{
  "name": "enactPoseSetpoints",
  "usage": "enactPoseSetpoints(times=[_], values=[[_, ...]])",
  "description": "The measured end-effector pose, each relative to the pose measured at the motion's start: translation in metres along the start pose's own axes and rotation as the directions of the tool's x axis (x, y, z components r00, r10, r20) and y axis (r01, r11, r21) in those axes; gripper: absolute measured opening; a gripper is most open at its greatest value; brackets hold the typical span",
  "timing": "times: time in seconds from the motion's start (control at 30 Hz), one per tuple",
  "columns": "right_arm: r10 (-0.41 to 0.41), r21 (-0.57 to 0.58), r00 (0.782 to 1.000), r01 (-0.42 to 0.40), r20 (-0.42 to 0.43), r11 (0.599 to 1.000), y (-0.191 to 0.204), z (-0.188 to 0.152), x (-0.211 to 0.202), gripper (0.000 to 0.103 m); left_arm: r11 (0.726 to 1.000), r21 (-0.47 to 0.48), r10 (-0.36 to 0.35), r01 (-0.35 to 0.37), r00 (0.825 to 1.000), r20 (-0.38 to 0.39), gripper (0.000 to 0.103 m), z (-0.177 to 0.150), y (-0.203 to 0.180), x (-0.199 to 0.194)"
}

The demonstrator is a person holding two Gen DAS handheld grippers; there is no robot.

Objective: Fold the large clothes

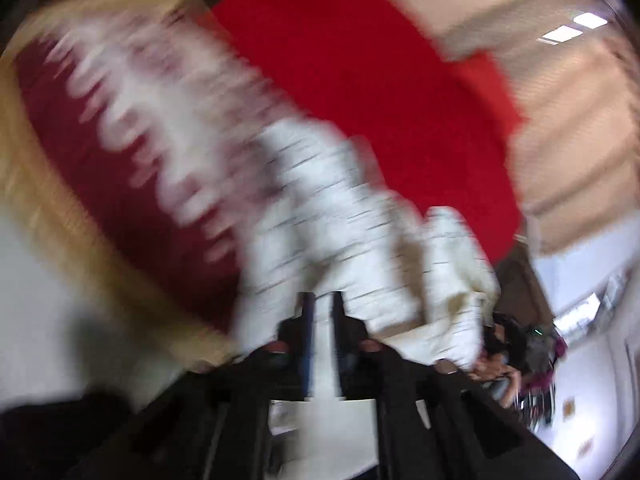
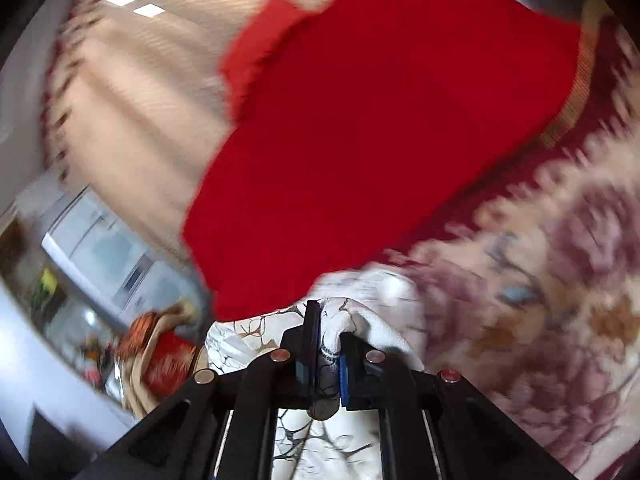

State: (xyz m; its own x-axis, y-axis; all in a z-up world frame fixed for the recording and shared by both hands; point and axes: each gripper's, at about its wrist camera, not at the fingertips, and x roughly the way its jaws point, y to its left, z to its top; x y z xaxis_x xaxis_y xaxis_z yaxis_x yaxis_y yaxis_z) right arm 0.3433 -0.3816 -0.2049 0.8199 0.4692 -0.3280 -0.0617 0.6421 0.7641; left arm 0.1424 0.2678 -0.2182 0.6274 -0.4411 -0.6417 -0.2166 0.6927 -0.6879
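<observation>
The white garment (image 1: pixel 360 216), cream cloth with thin dark dashes and branch-like lines, hangs bunched between your two grippers, lifted off the surface below rather than spread flat. In the left wrist view it climbs in thick folds away from your left gripper (image 1: pixel 322 304); the fingers there stand close together with white cloth pinched between them. In the right wrist view your right gripper (image 2: pixel 330 320) is clamped on a wad of the same cloth, which bulges out above the blue pads (image 2: pixel 343 376).

Behind the garment lies a red cloth (image 2: pixel 380 120), spread wide over a floral blanket (image 2: pixel 540 300) in maroon and cream with a gold border. Past that you see a ceiling with light panels (image 1: pixel 576 28), so both cameras tilt upward, and both pictures are heavily smeared by fast motion.

The risks from here, as I judge them: each hold is on a bunched wad, not a clean edge, so a quick swing could let a layer slide out of the fingers and drop a corner. You also cannot tell which part of the garment each gripper holds, so it may land twisted. A low sweep could drag the red cloth along with it.
</observation>
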Motion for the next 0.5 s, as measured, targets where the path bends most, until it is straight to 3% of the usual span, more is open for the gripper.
enactPoseSetpoints(times=[0.07, 0.1, 0.13, 0.2, 0.3, 0.33, 0.37, 0.4, 0.5], values=[[-0.06, 0.086, 0.998, 0.061, -0.01, 0.994, -0.029, 0.001, 0.009, 0.007, 0.993, -0.086, 0.081, -0.086, 0.995, -0.052, 0.061, -0.021, 0.035, 0.018], [-0.063, 0.125, 0.998, 0.065, -0.019, 0.99, -0.04, 0.004, 0.01, 0.007, 0.982, -0.131, 0.121, -0.134, 0.987, -0.102, 0.066, -0.037, 0.051, 0.028], [-0.056, 0.155, 0.998, 0.059, -0.026, 0.986, -0.046, 0.005, 0.012, 0.007, 0.976, -0.162, 0.124, -0.147, 0.981, -0.148, 0.067, -0.049, 0.06, 0.033], [-0.071, 0.129, 0.997, 0.074, -0.024, 0.989, -0.045, 0.007, 0.014, 0.007, 0.962, -0.25, 0.049, -0.111, 0.969, -0.242, 0.067, -0.082, 0.075, 0.051], [-0.09, 0.061, 0.995, 0.092, -0.03, 0.994, -0.03, 0.002, 0.02, 0.007, 0.94, -0.34, -0.113, 0.039, 0.973, -0.203, 0.067, -0.111, 0.067, 0.056], [-0.089, 0.055, 0.995, 0.091, -0.036, 0.994, -0.029, 0.0, 0.021, 0.007, 0.938, -0.341, -0.138, 0.071, 0.974, -0.177, 0.075, -0.117, 0.06, 0.056], [-0.089, 0.053, 0.995, 0.091, -0.043, 0.994, -0.028, -0.002, 0.023, 0.007, 0.944, -0.323, -0.136, 0.072, 0.974, -0.18, 0.085, -0.122, 0.053, 0.06], [-0.089, 0.053, 0.995, 0.091, -0.048, 0.994, -0.029, -0.006, 0.023, 0.007, 0.954, -0.292, -0.13, 0.064, 0.969, -0.21, 0.088, -0.126, 0.045, 0.067], [-0.07, 0.054, 0.997, 0.072, -0.044, 0.996, -0.028, -0.007, 0.02, 0.007, 0.947, -0.315, -0.163, 0.064, 0.94, -0.299, 0.089, -0.139, 0.043, 0.095]])
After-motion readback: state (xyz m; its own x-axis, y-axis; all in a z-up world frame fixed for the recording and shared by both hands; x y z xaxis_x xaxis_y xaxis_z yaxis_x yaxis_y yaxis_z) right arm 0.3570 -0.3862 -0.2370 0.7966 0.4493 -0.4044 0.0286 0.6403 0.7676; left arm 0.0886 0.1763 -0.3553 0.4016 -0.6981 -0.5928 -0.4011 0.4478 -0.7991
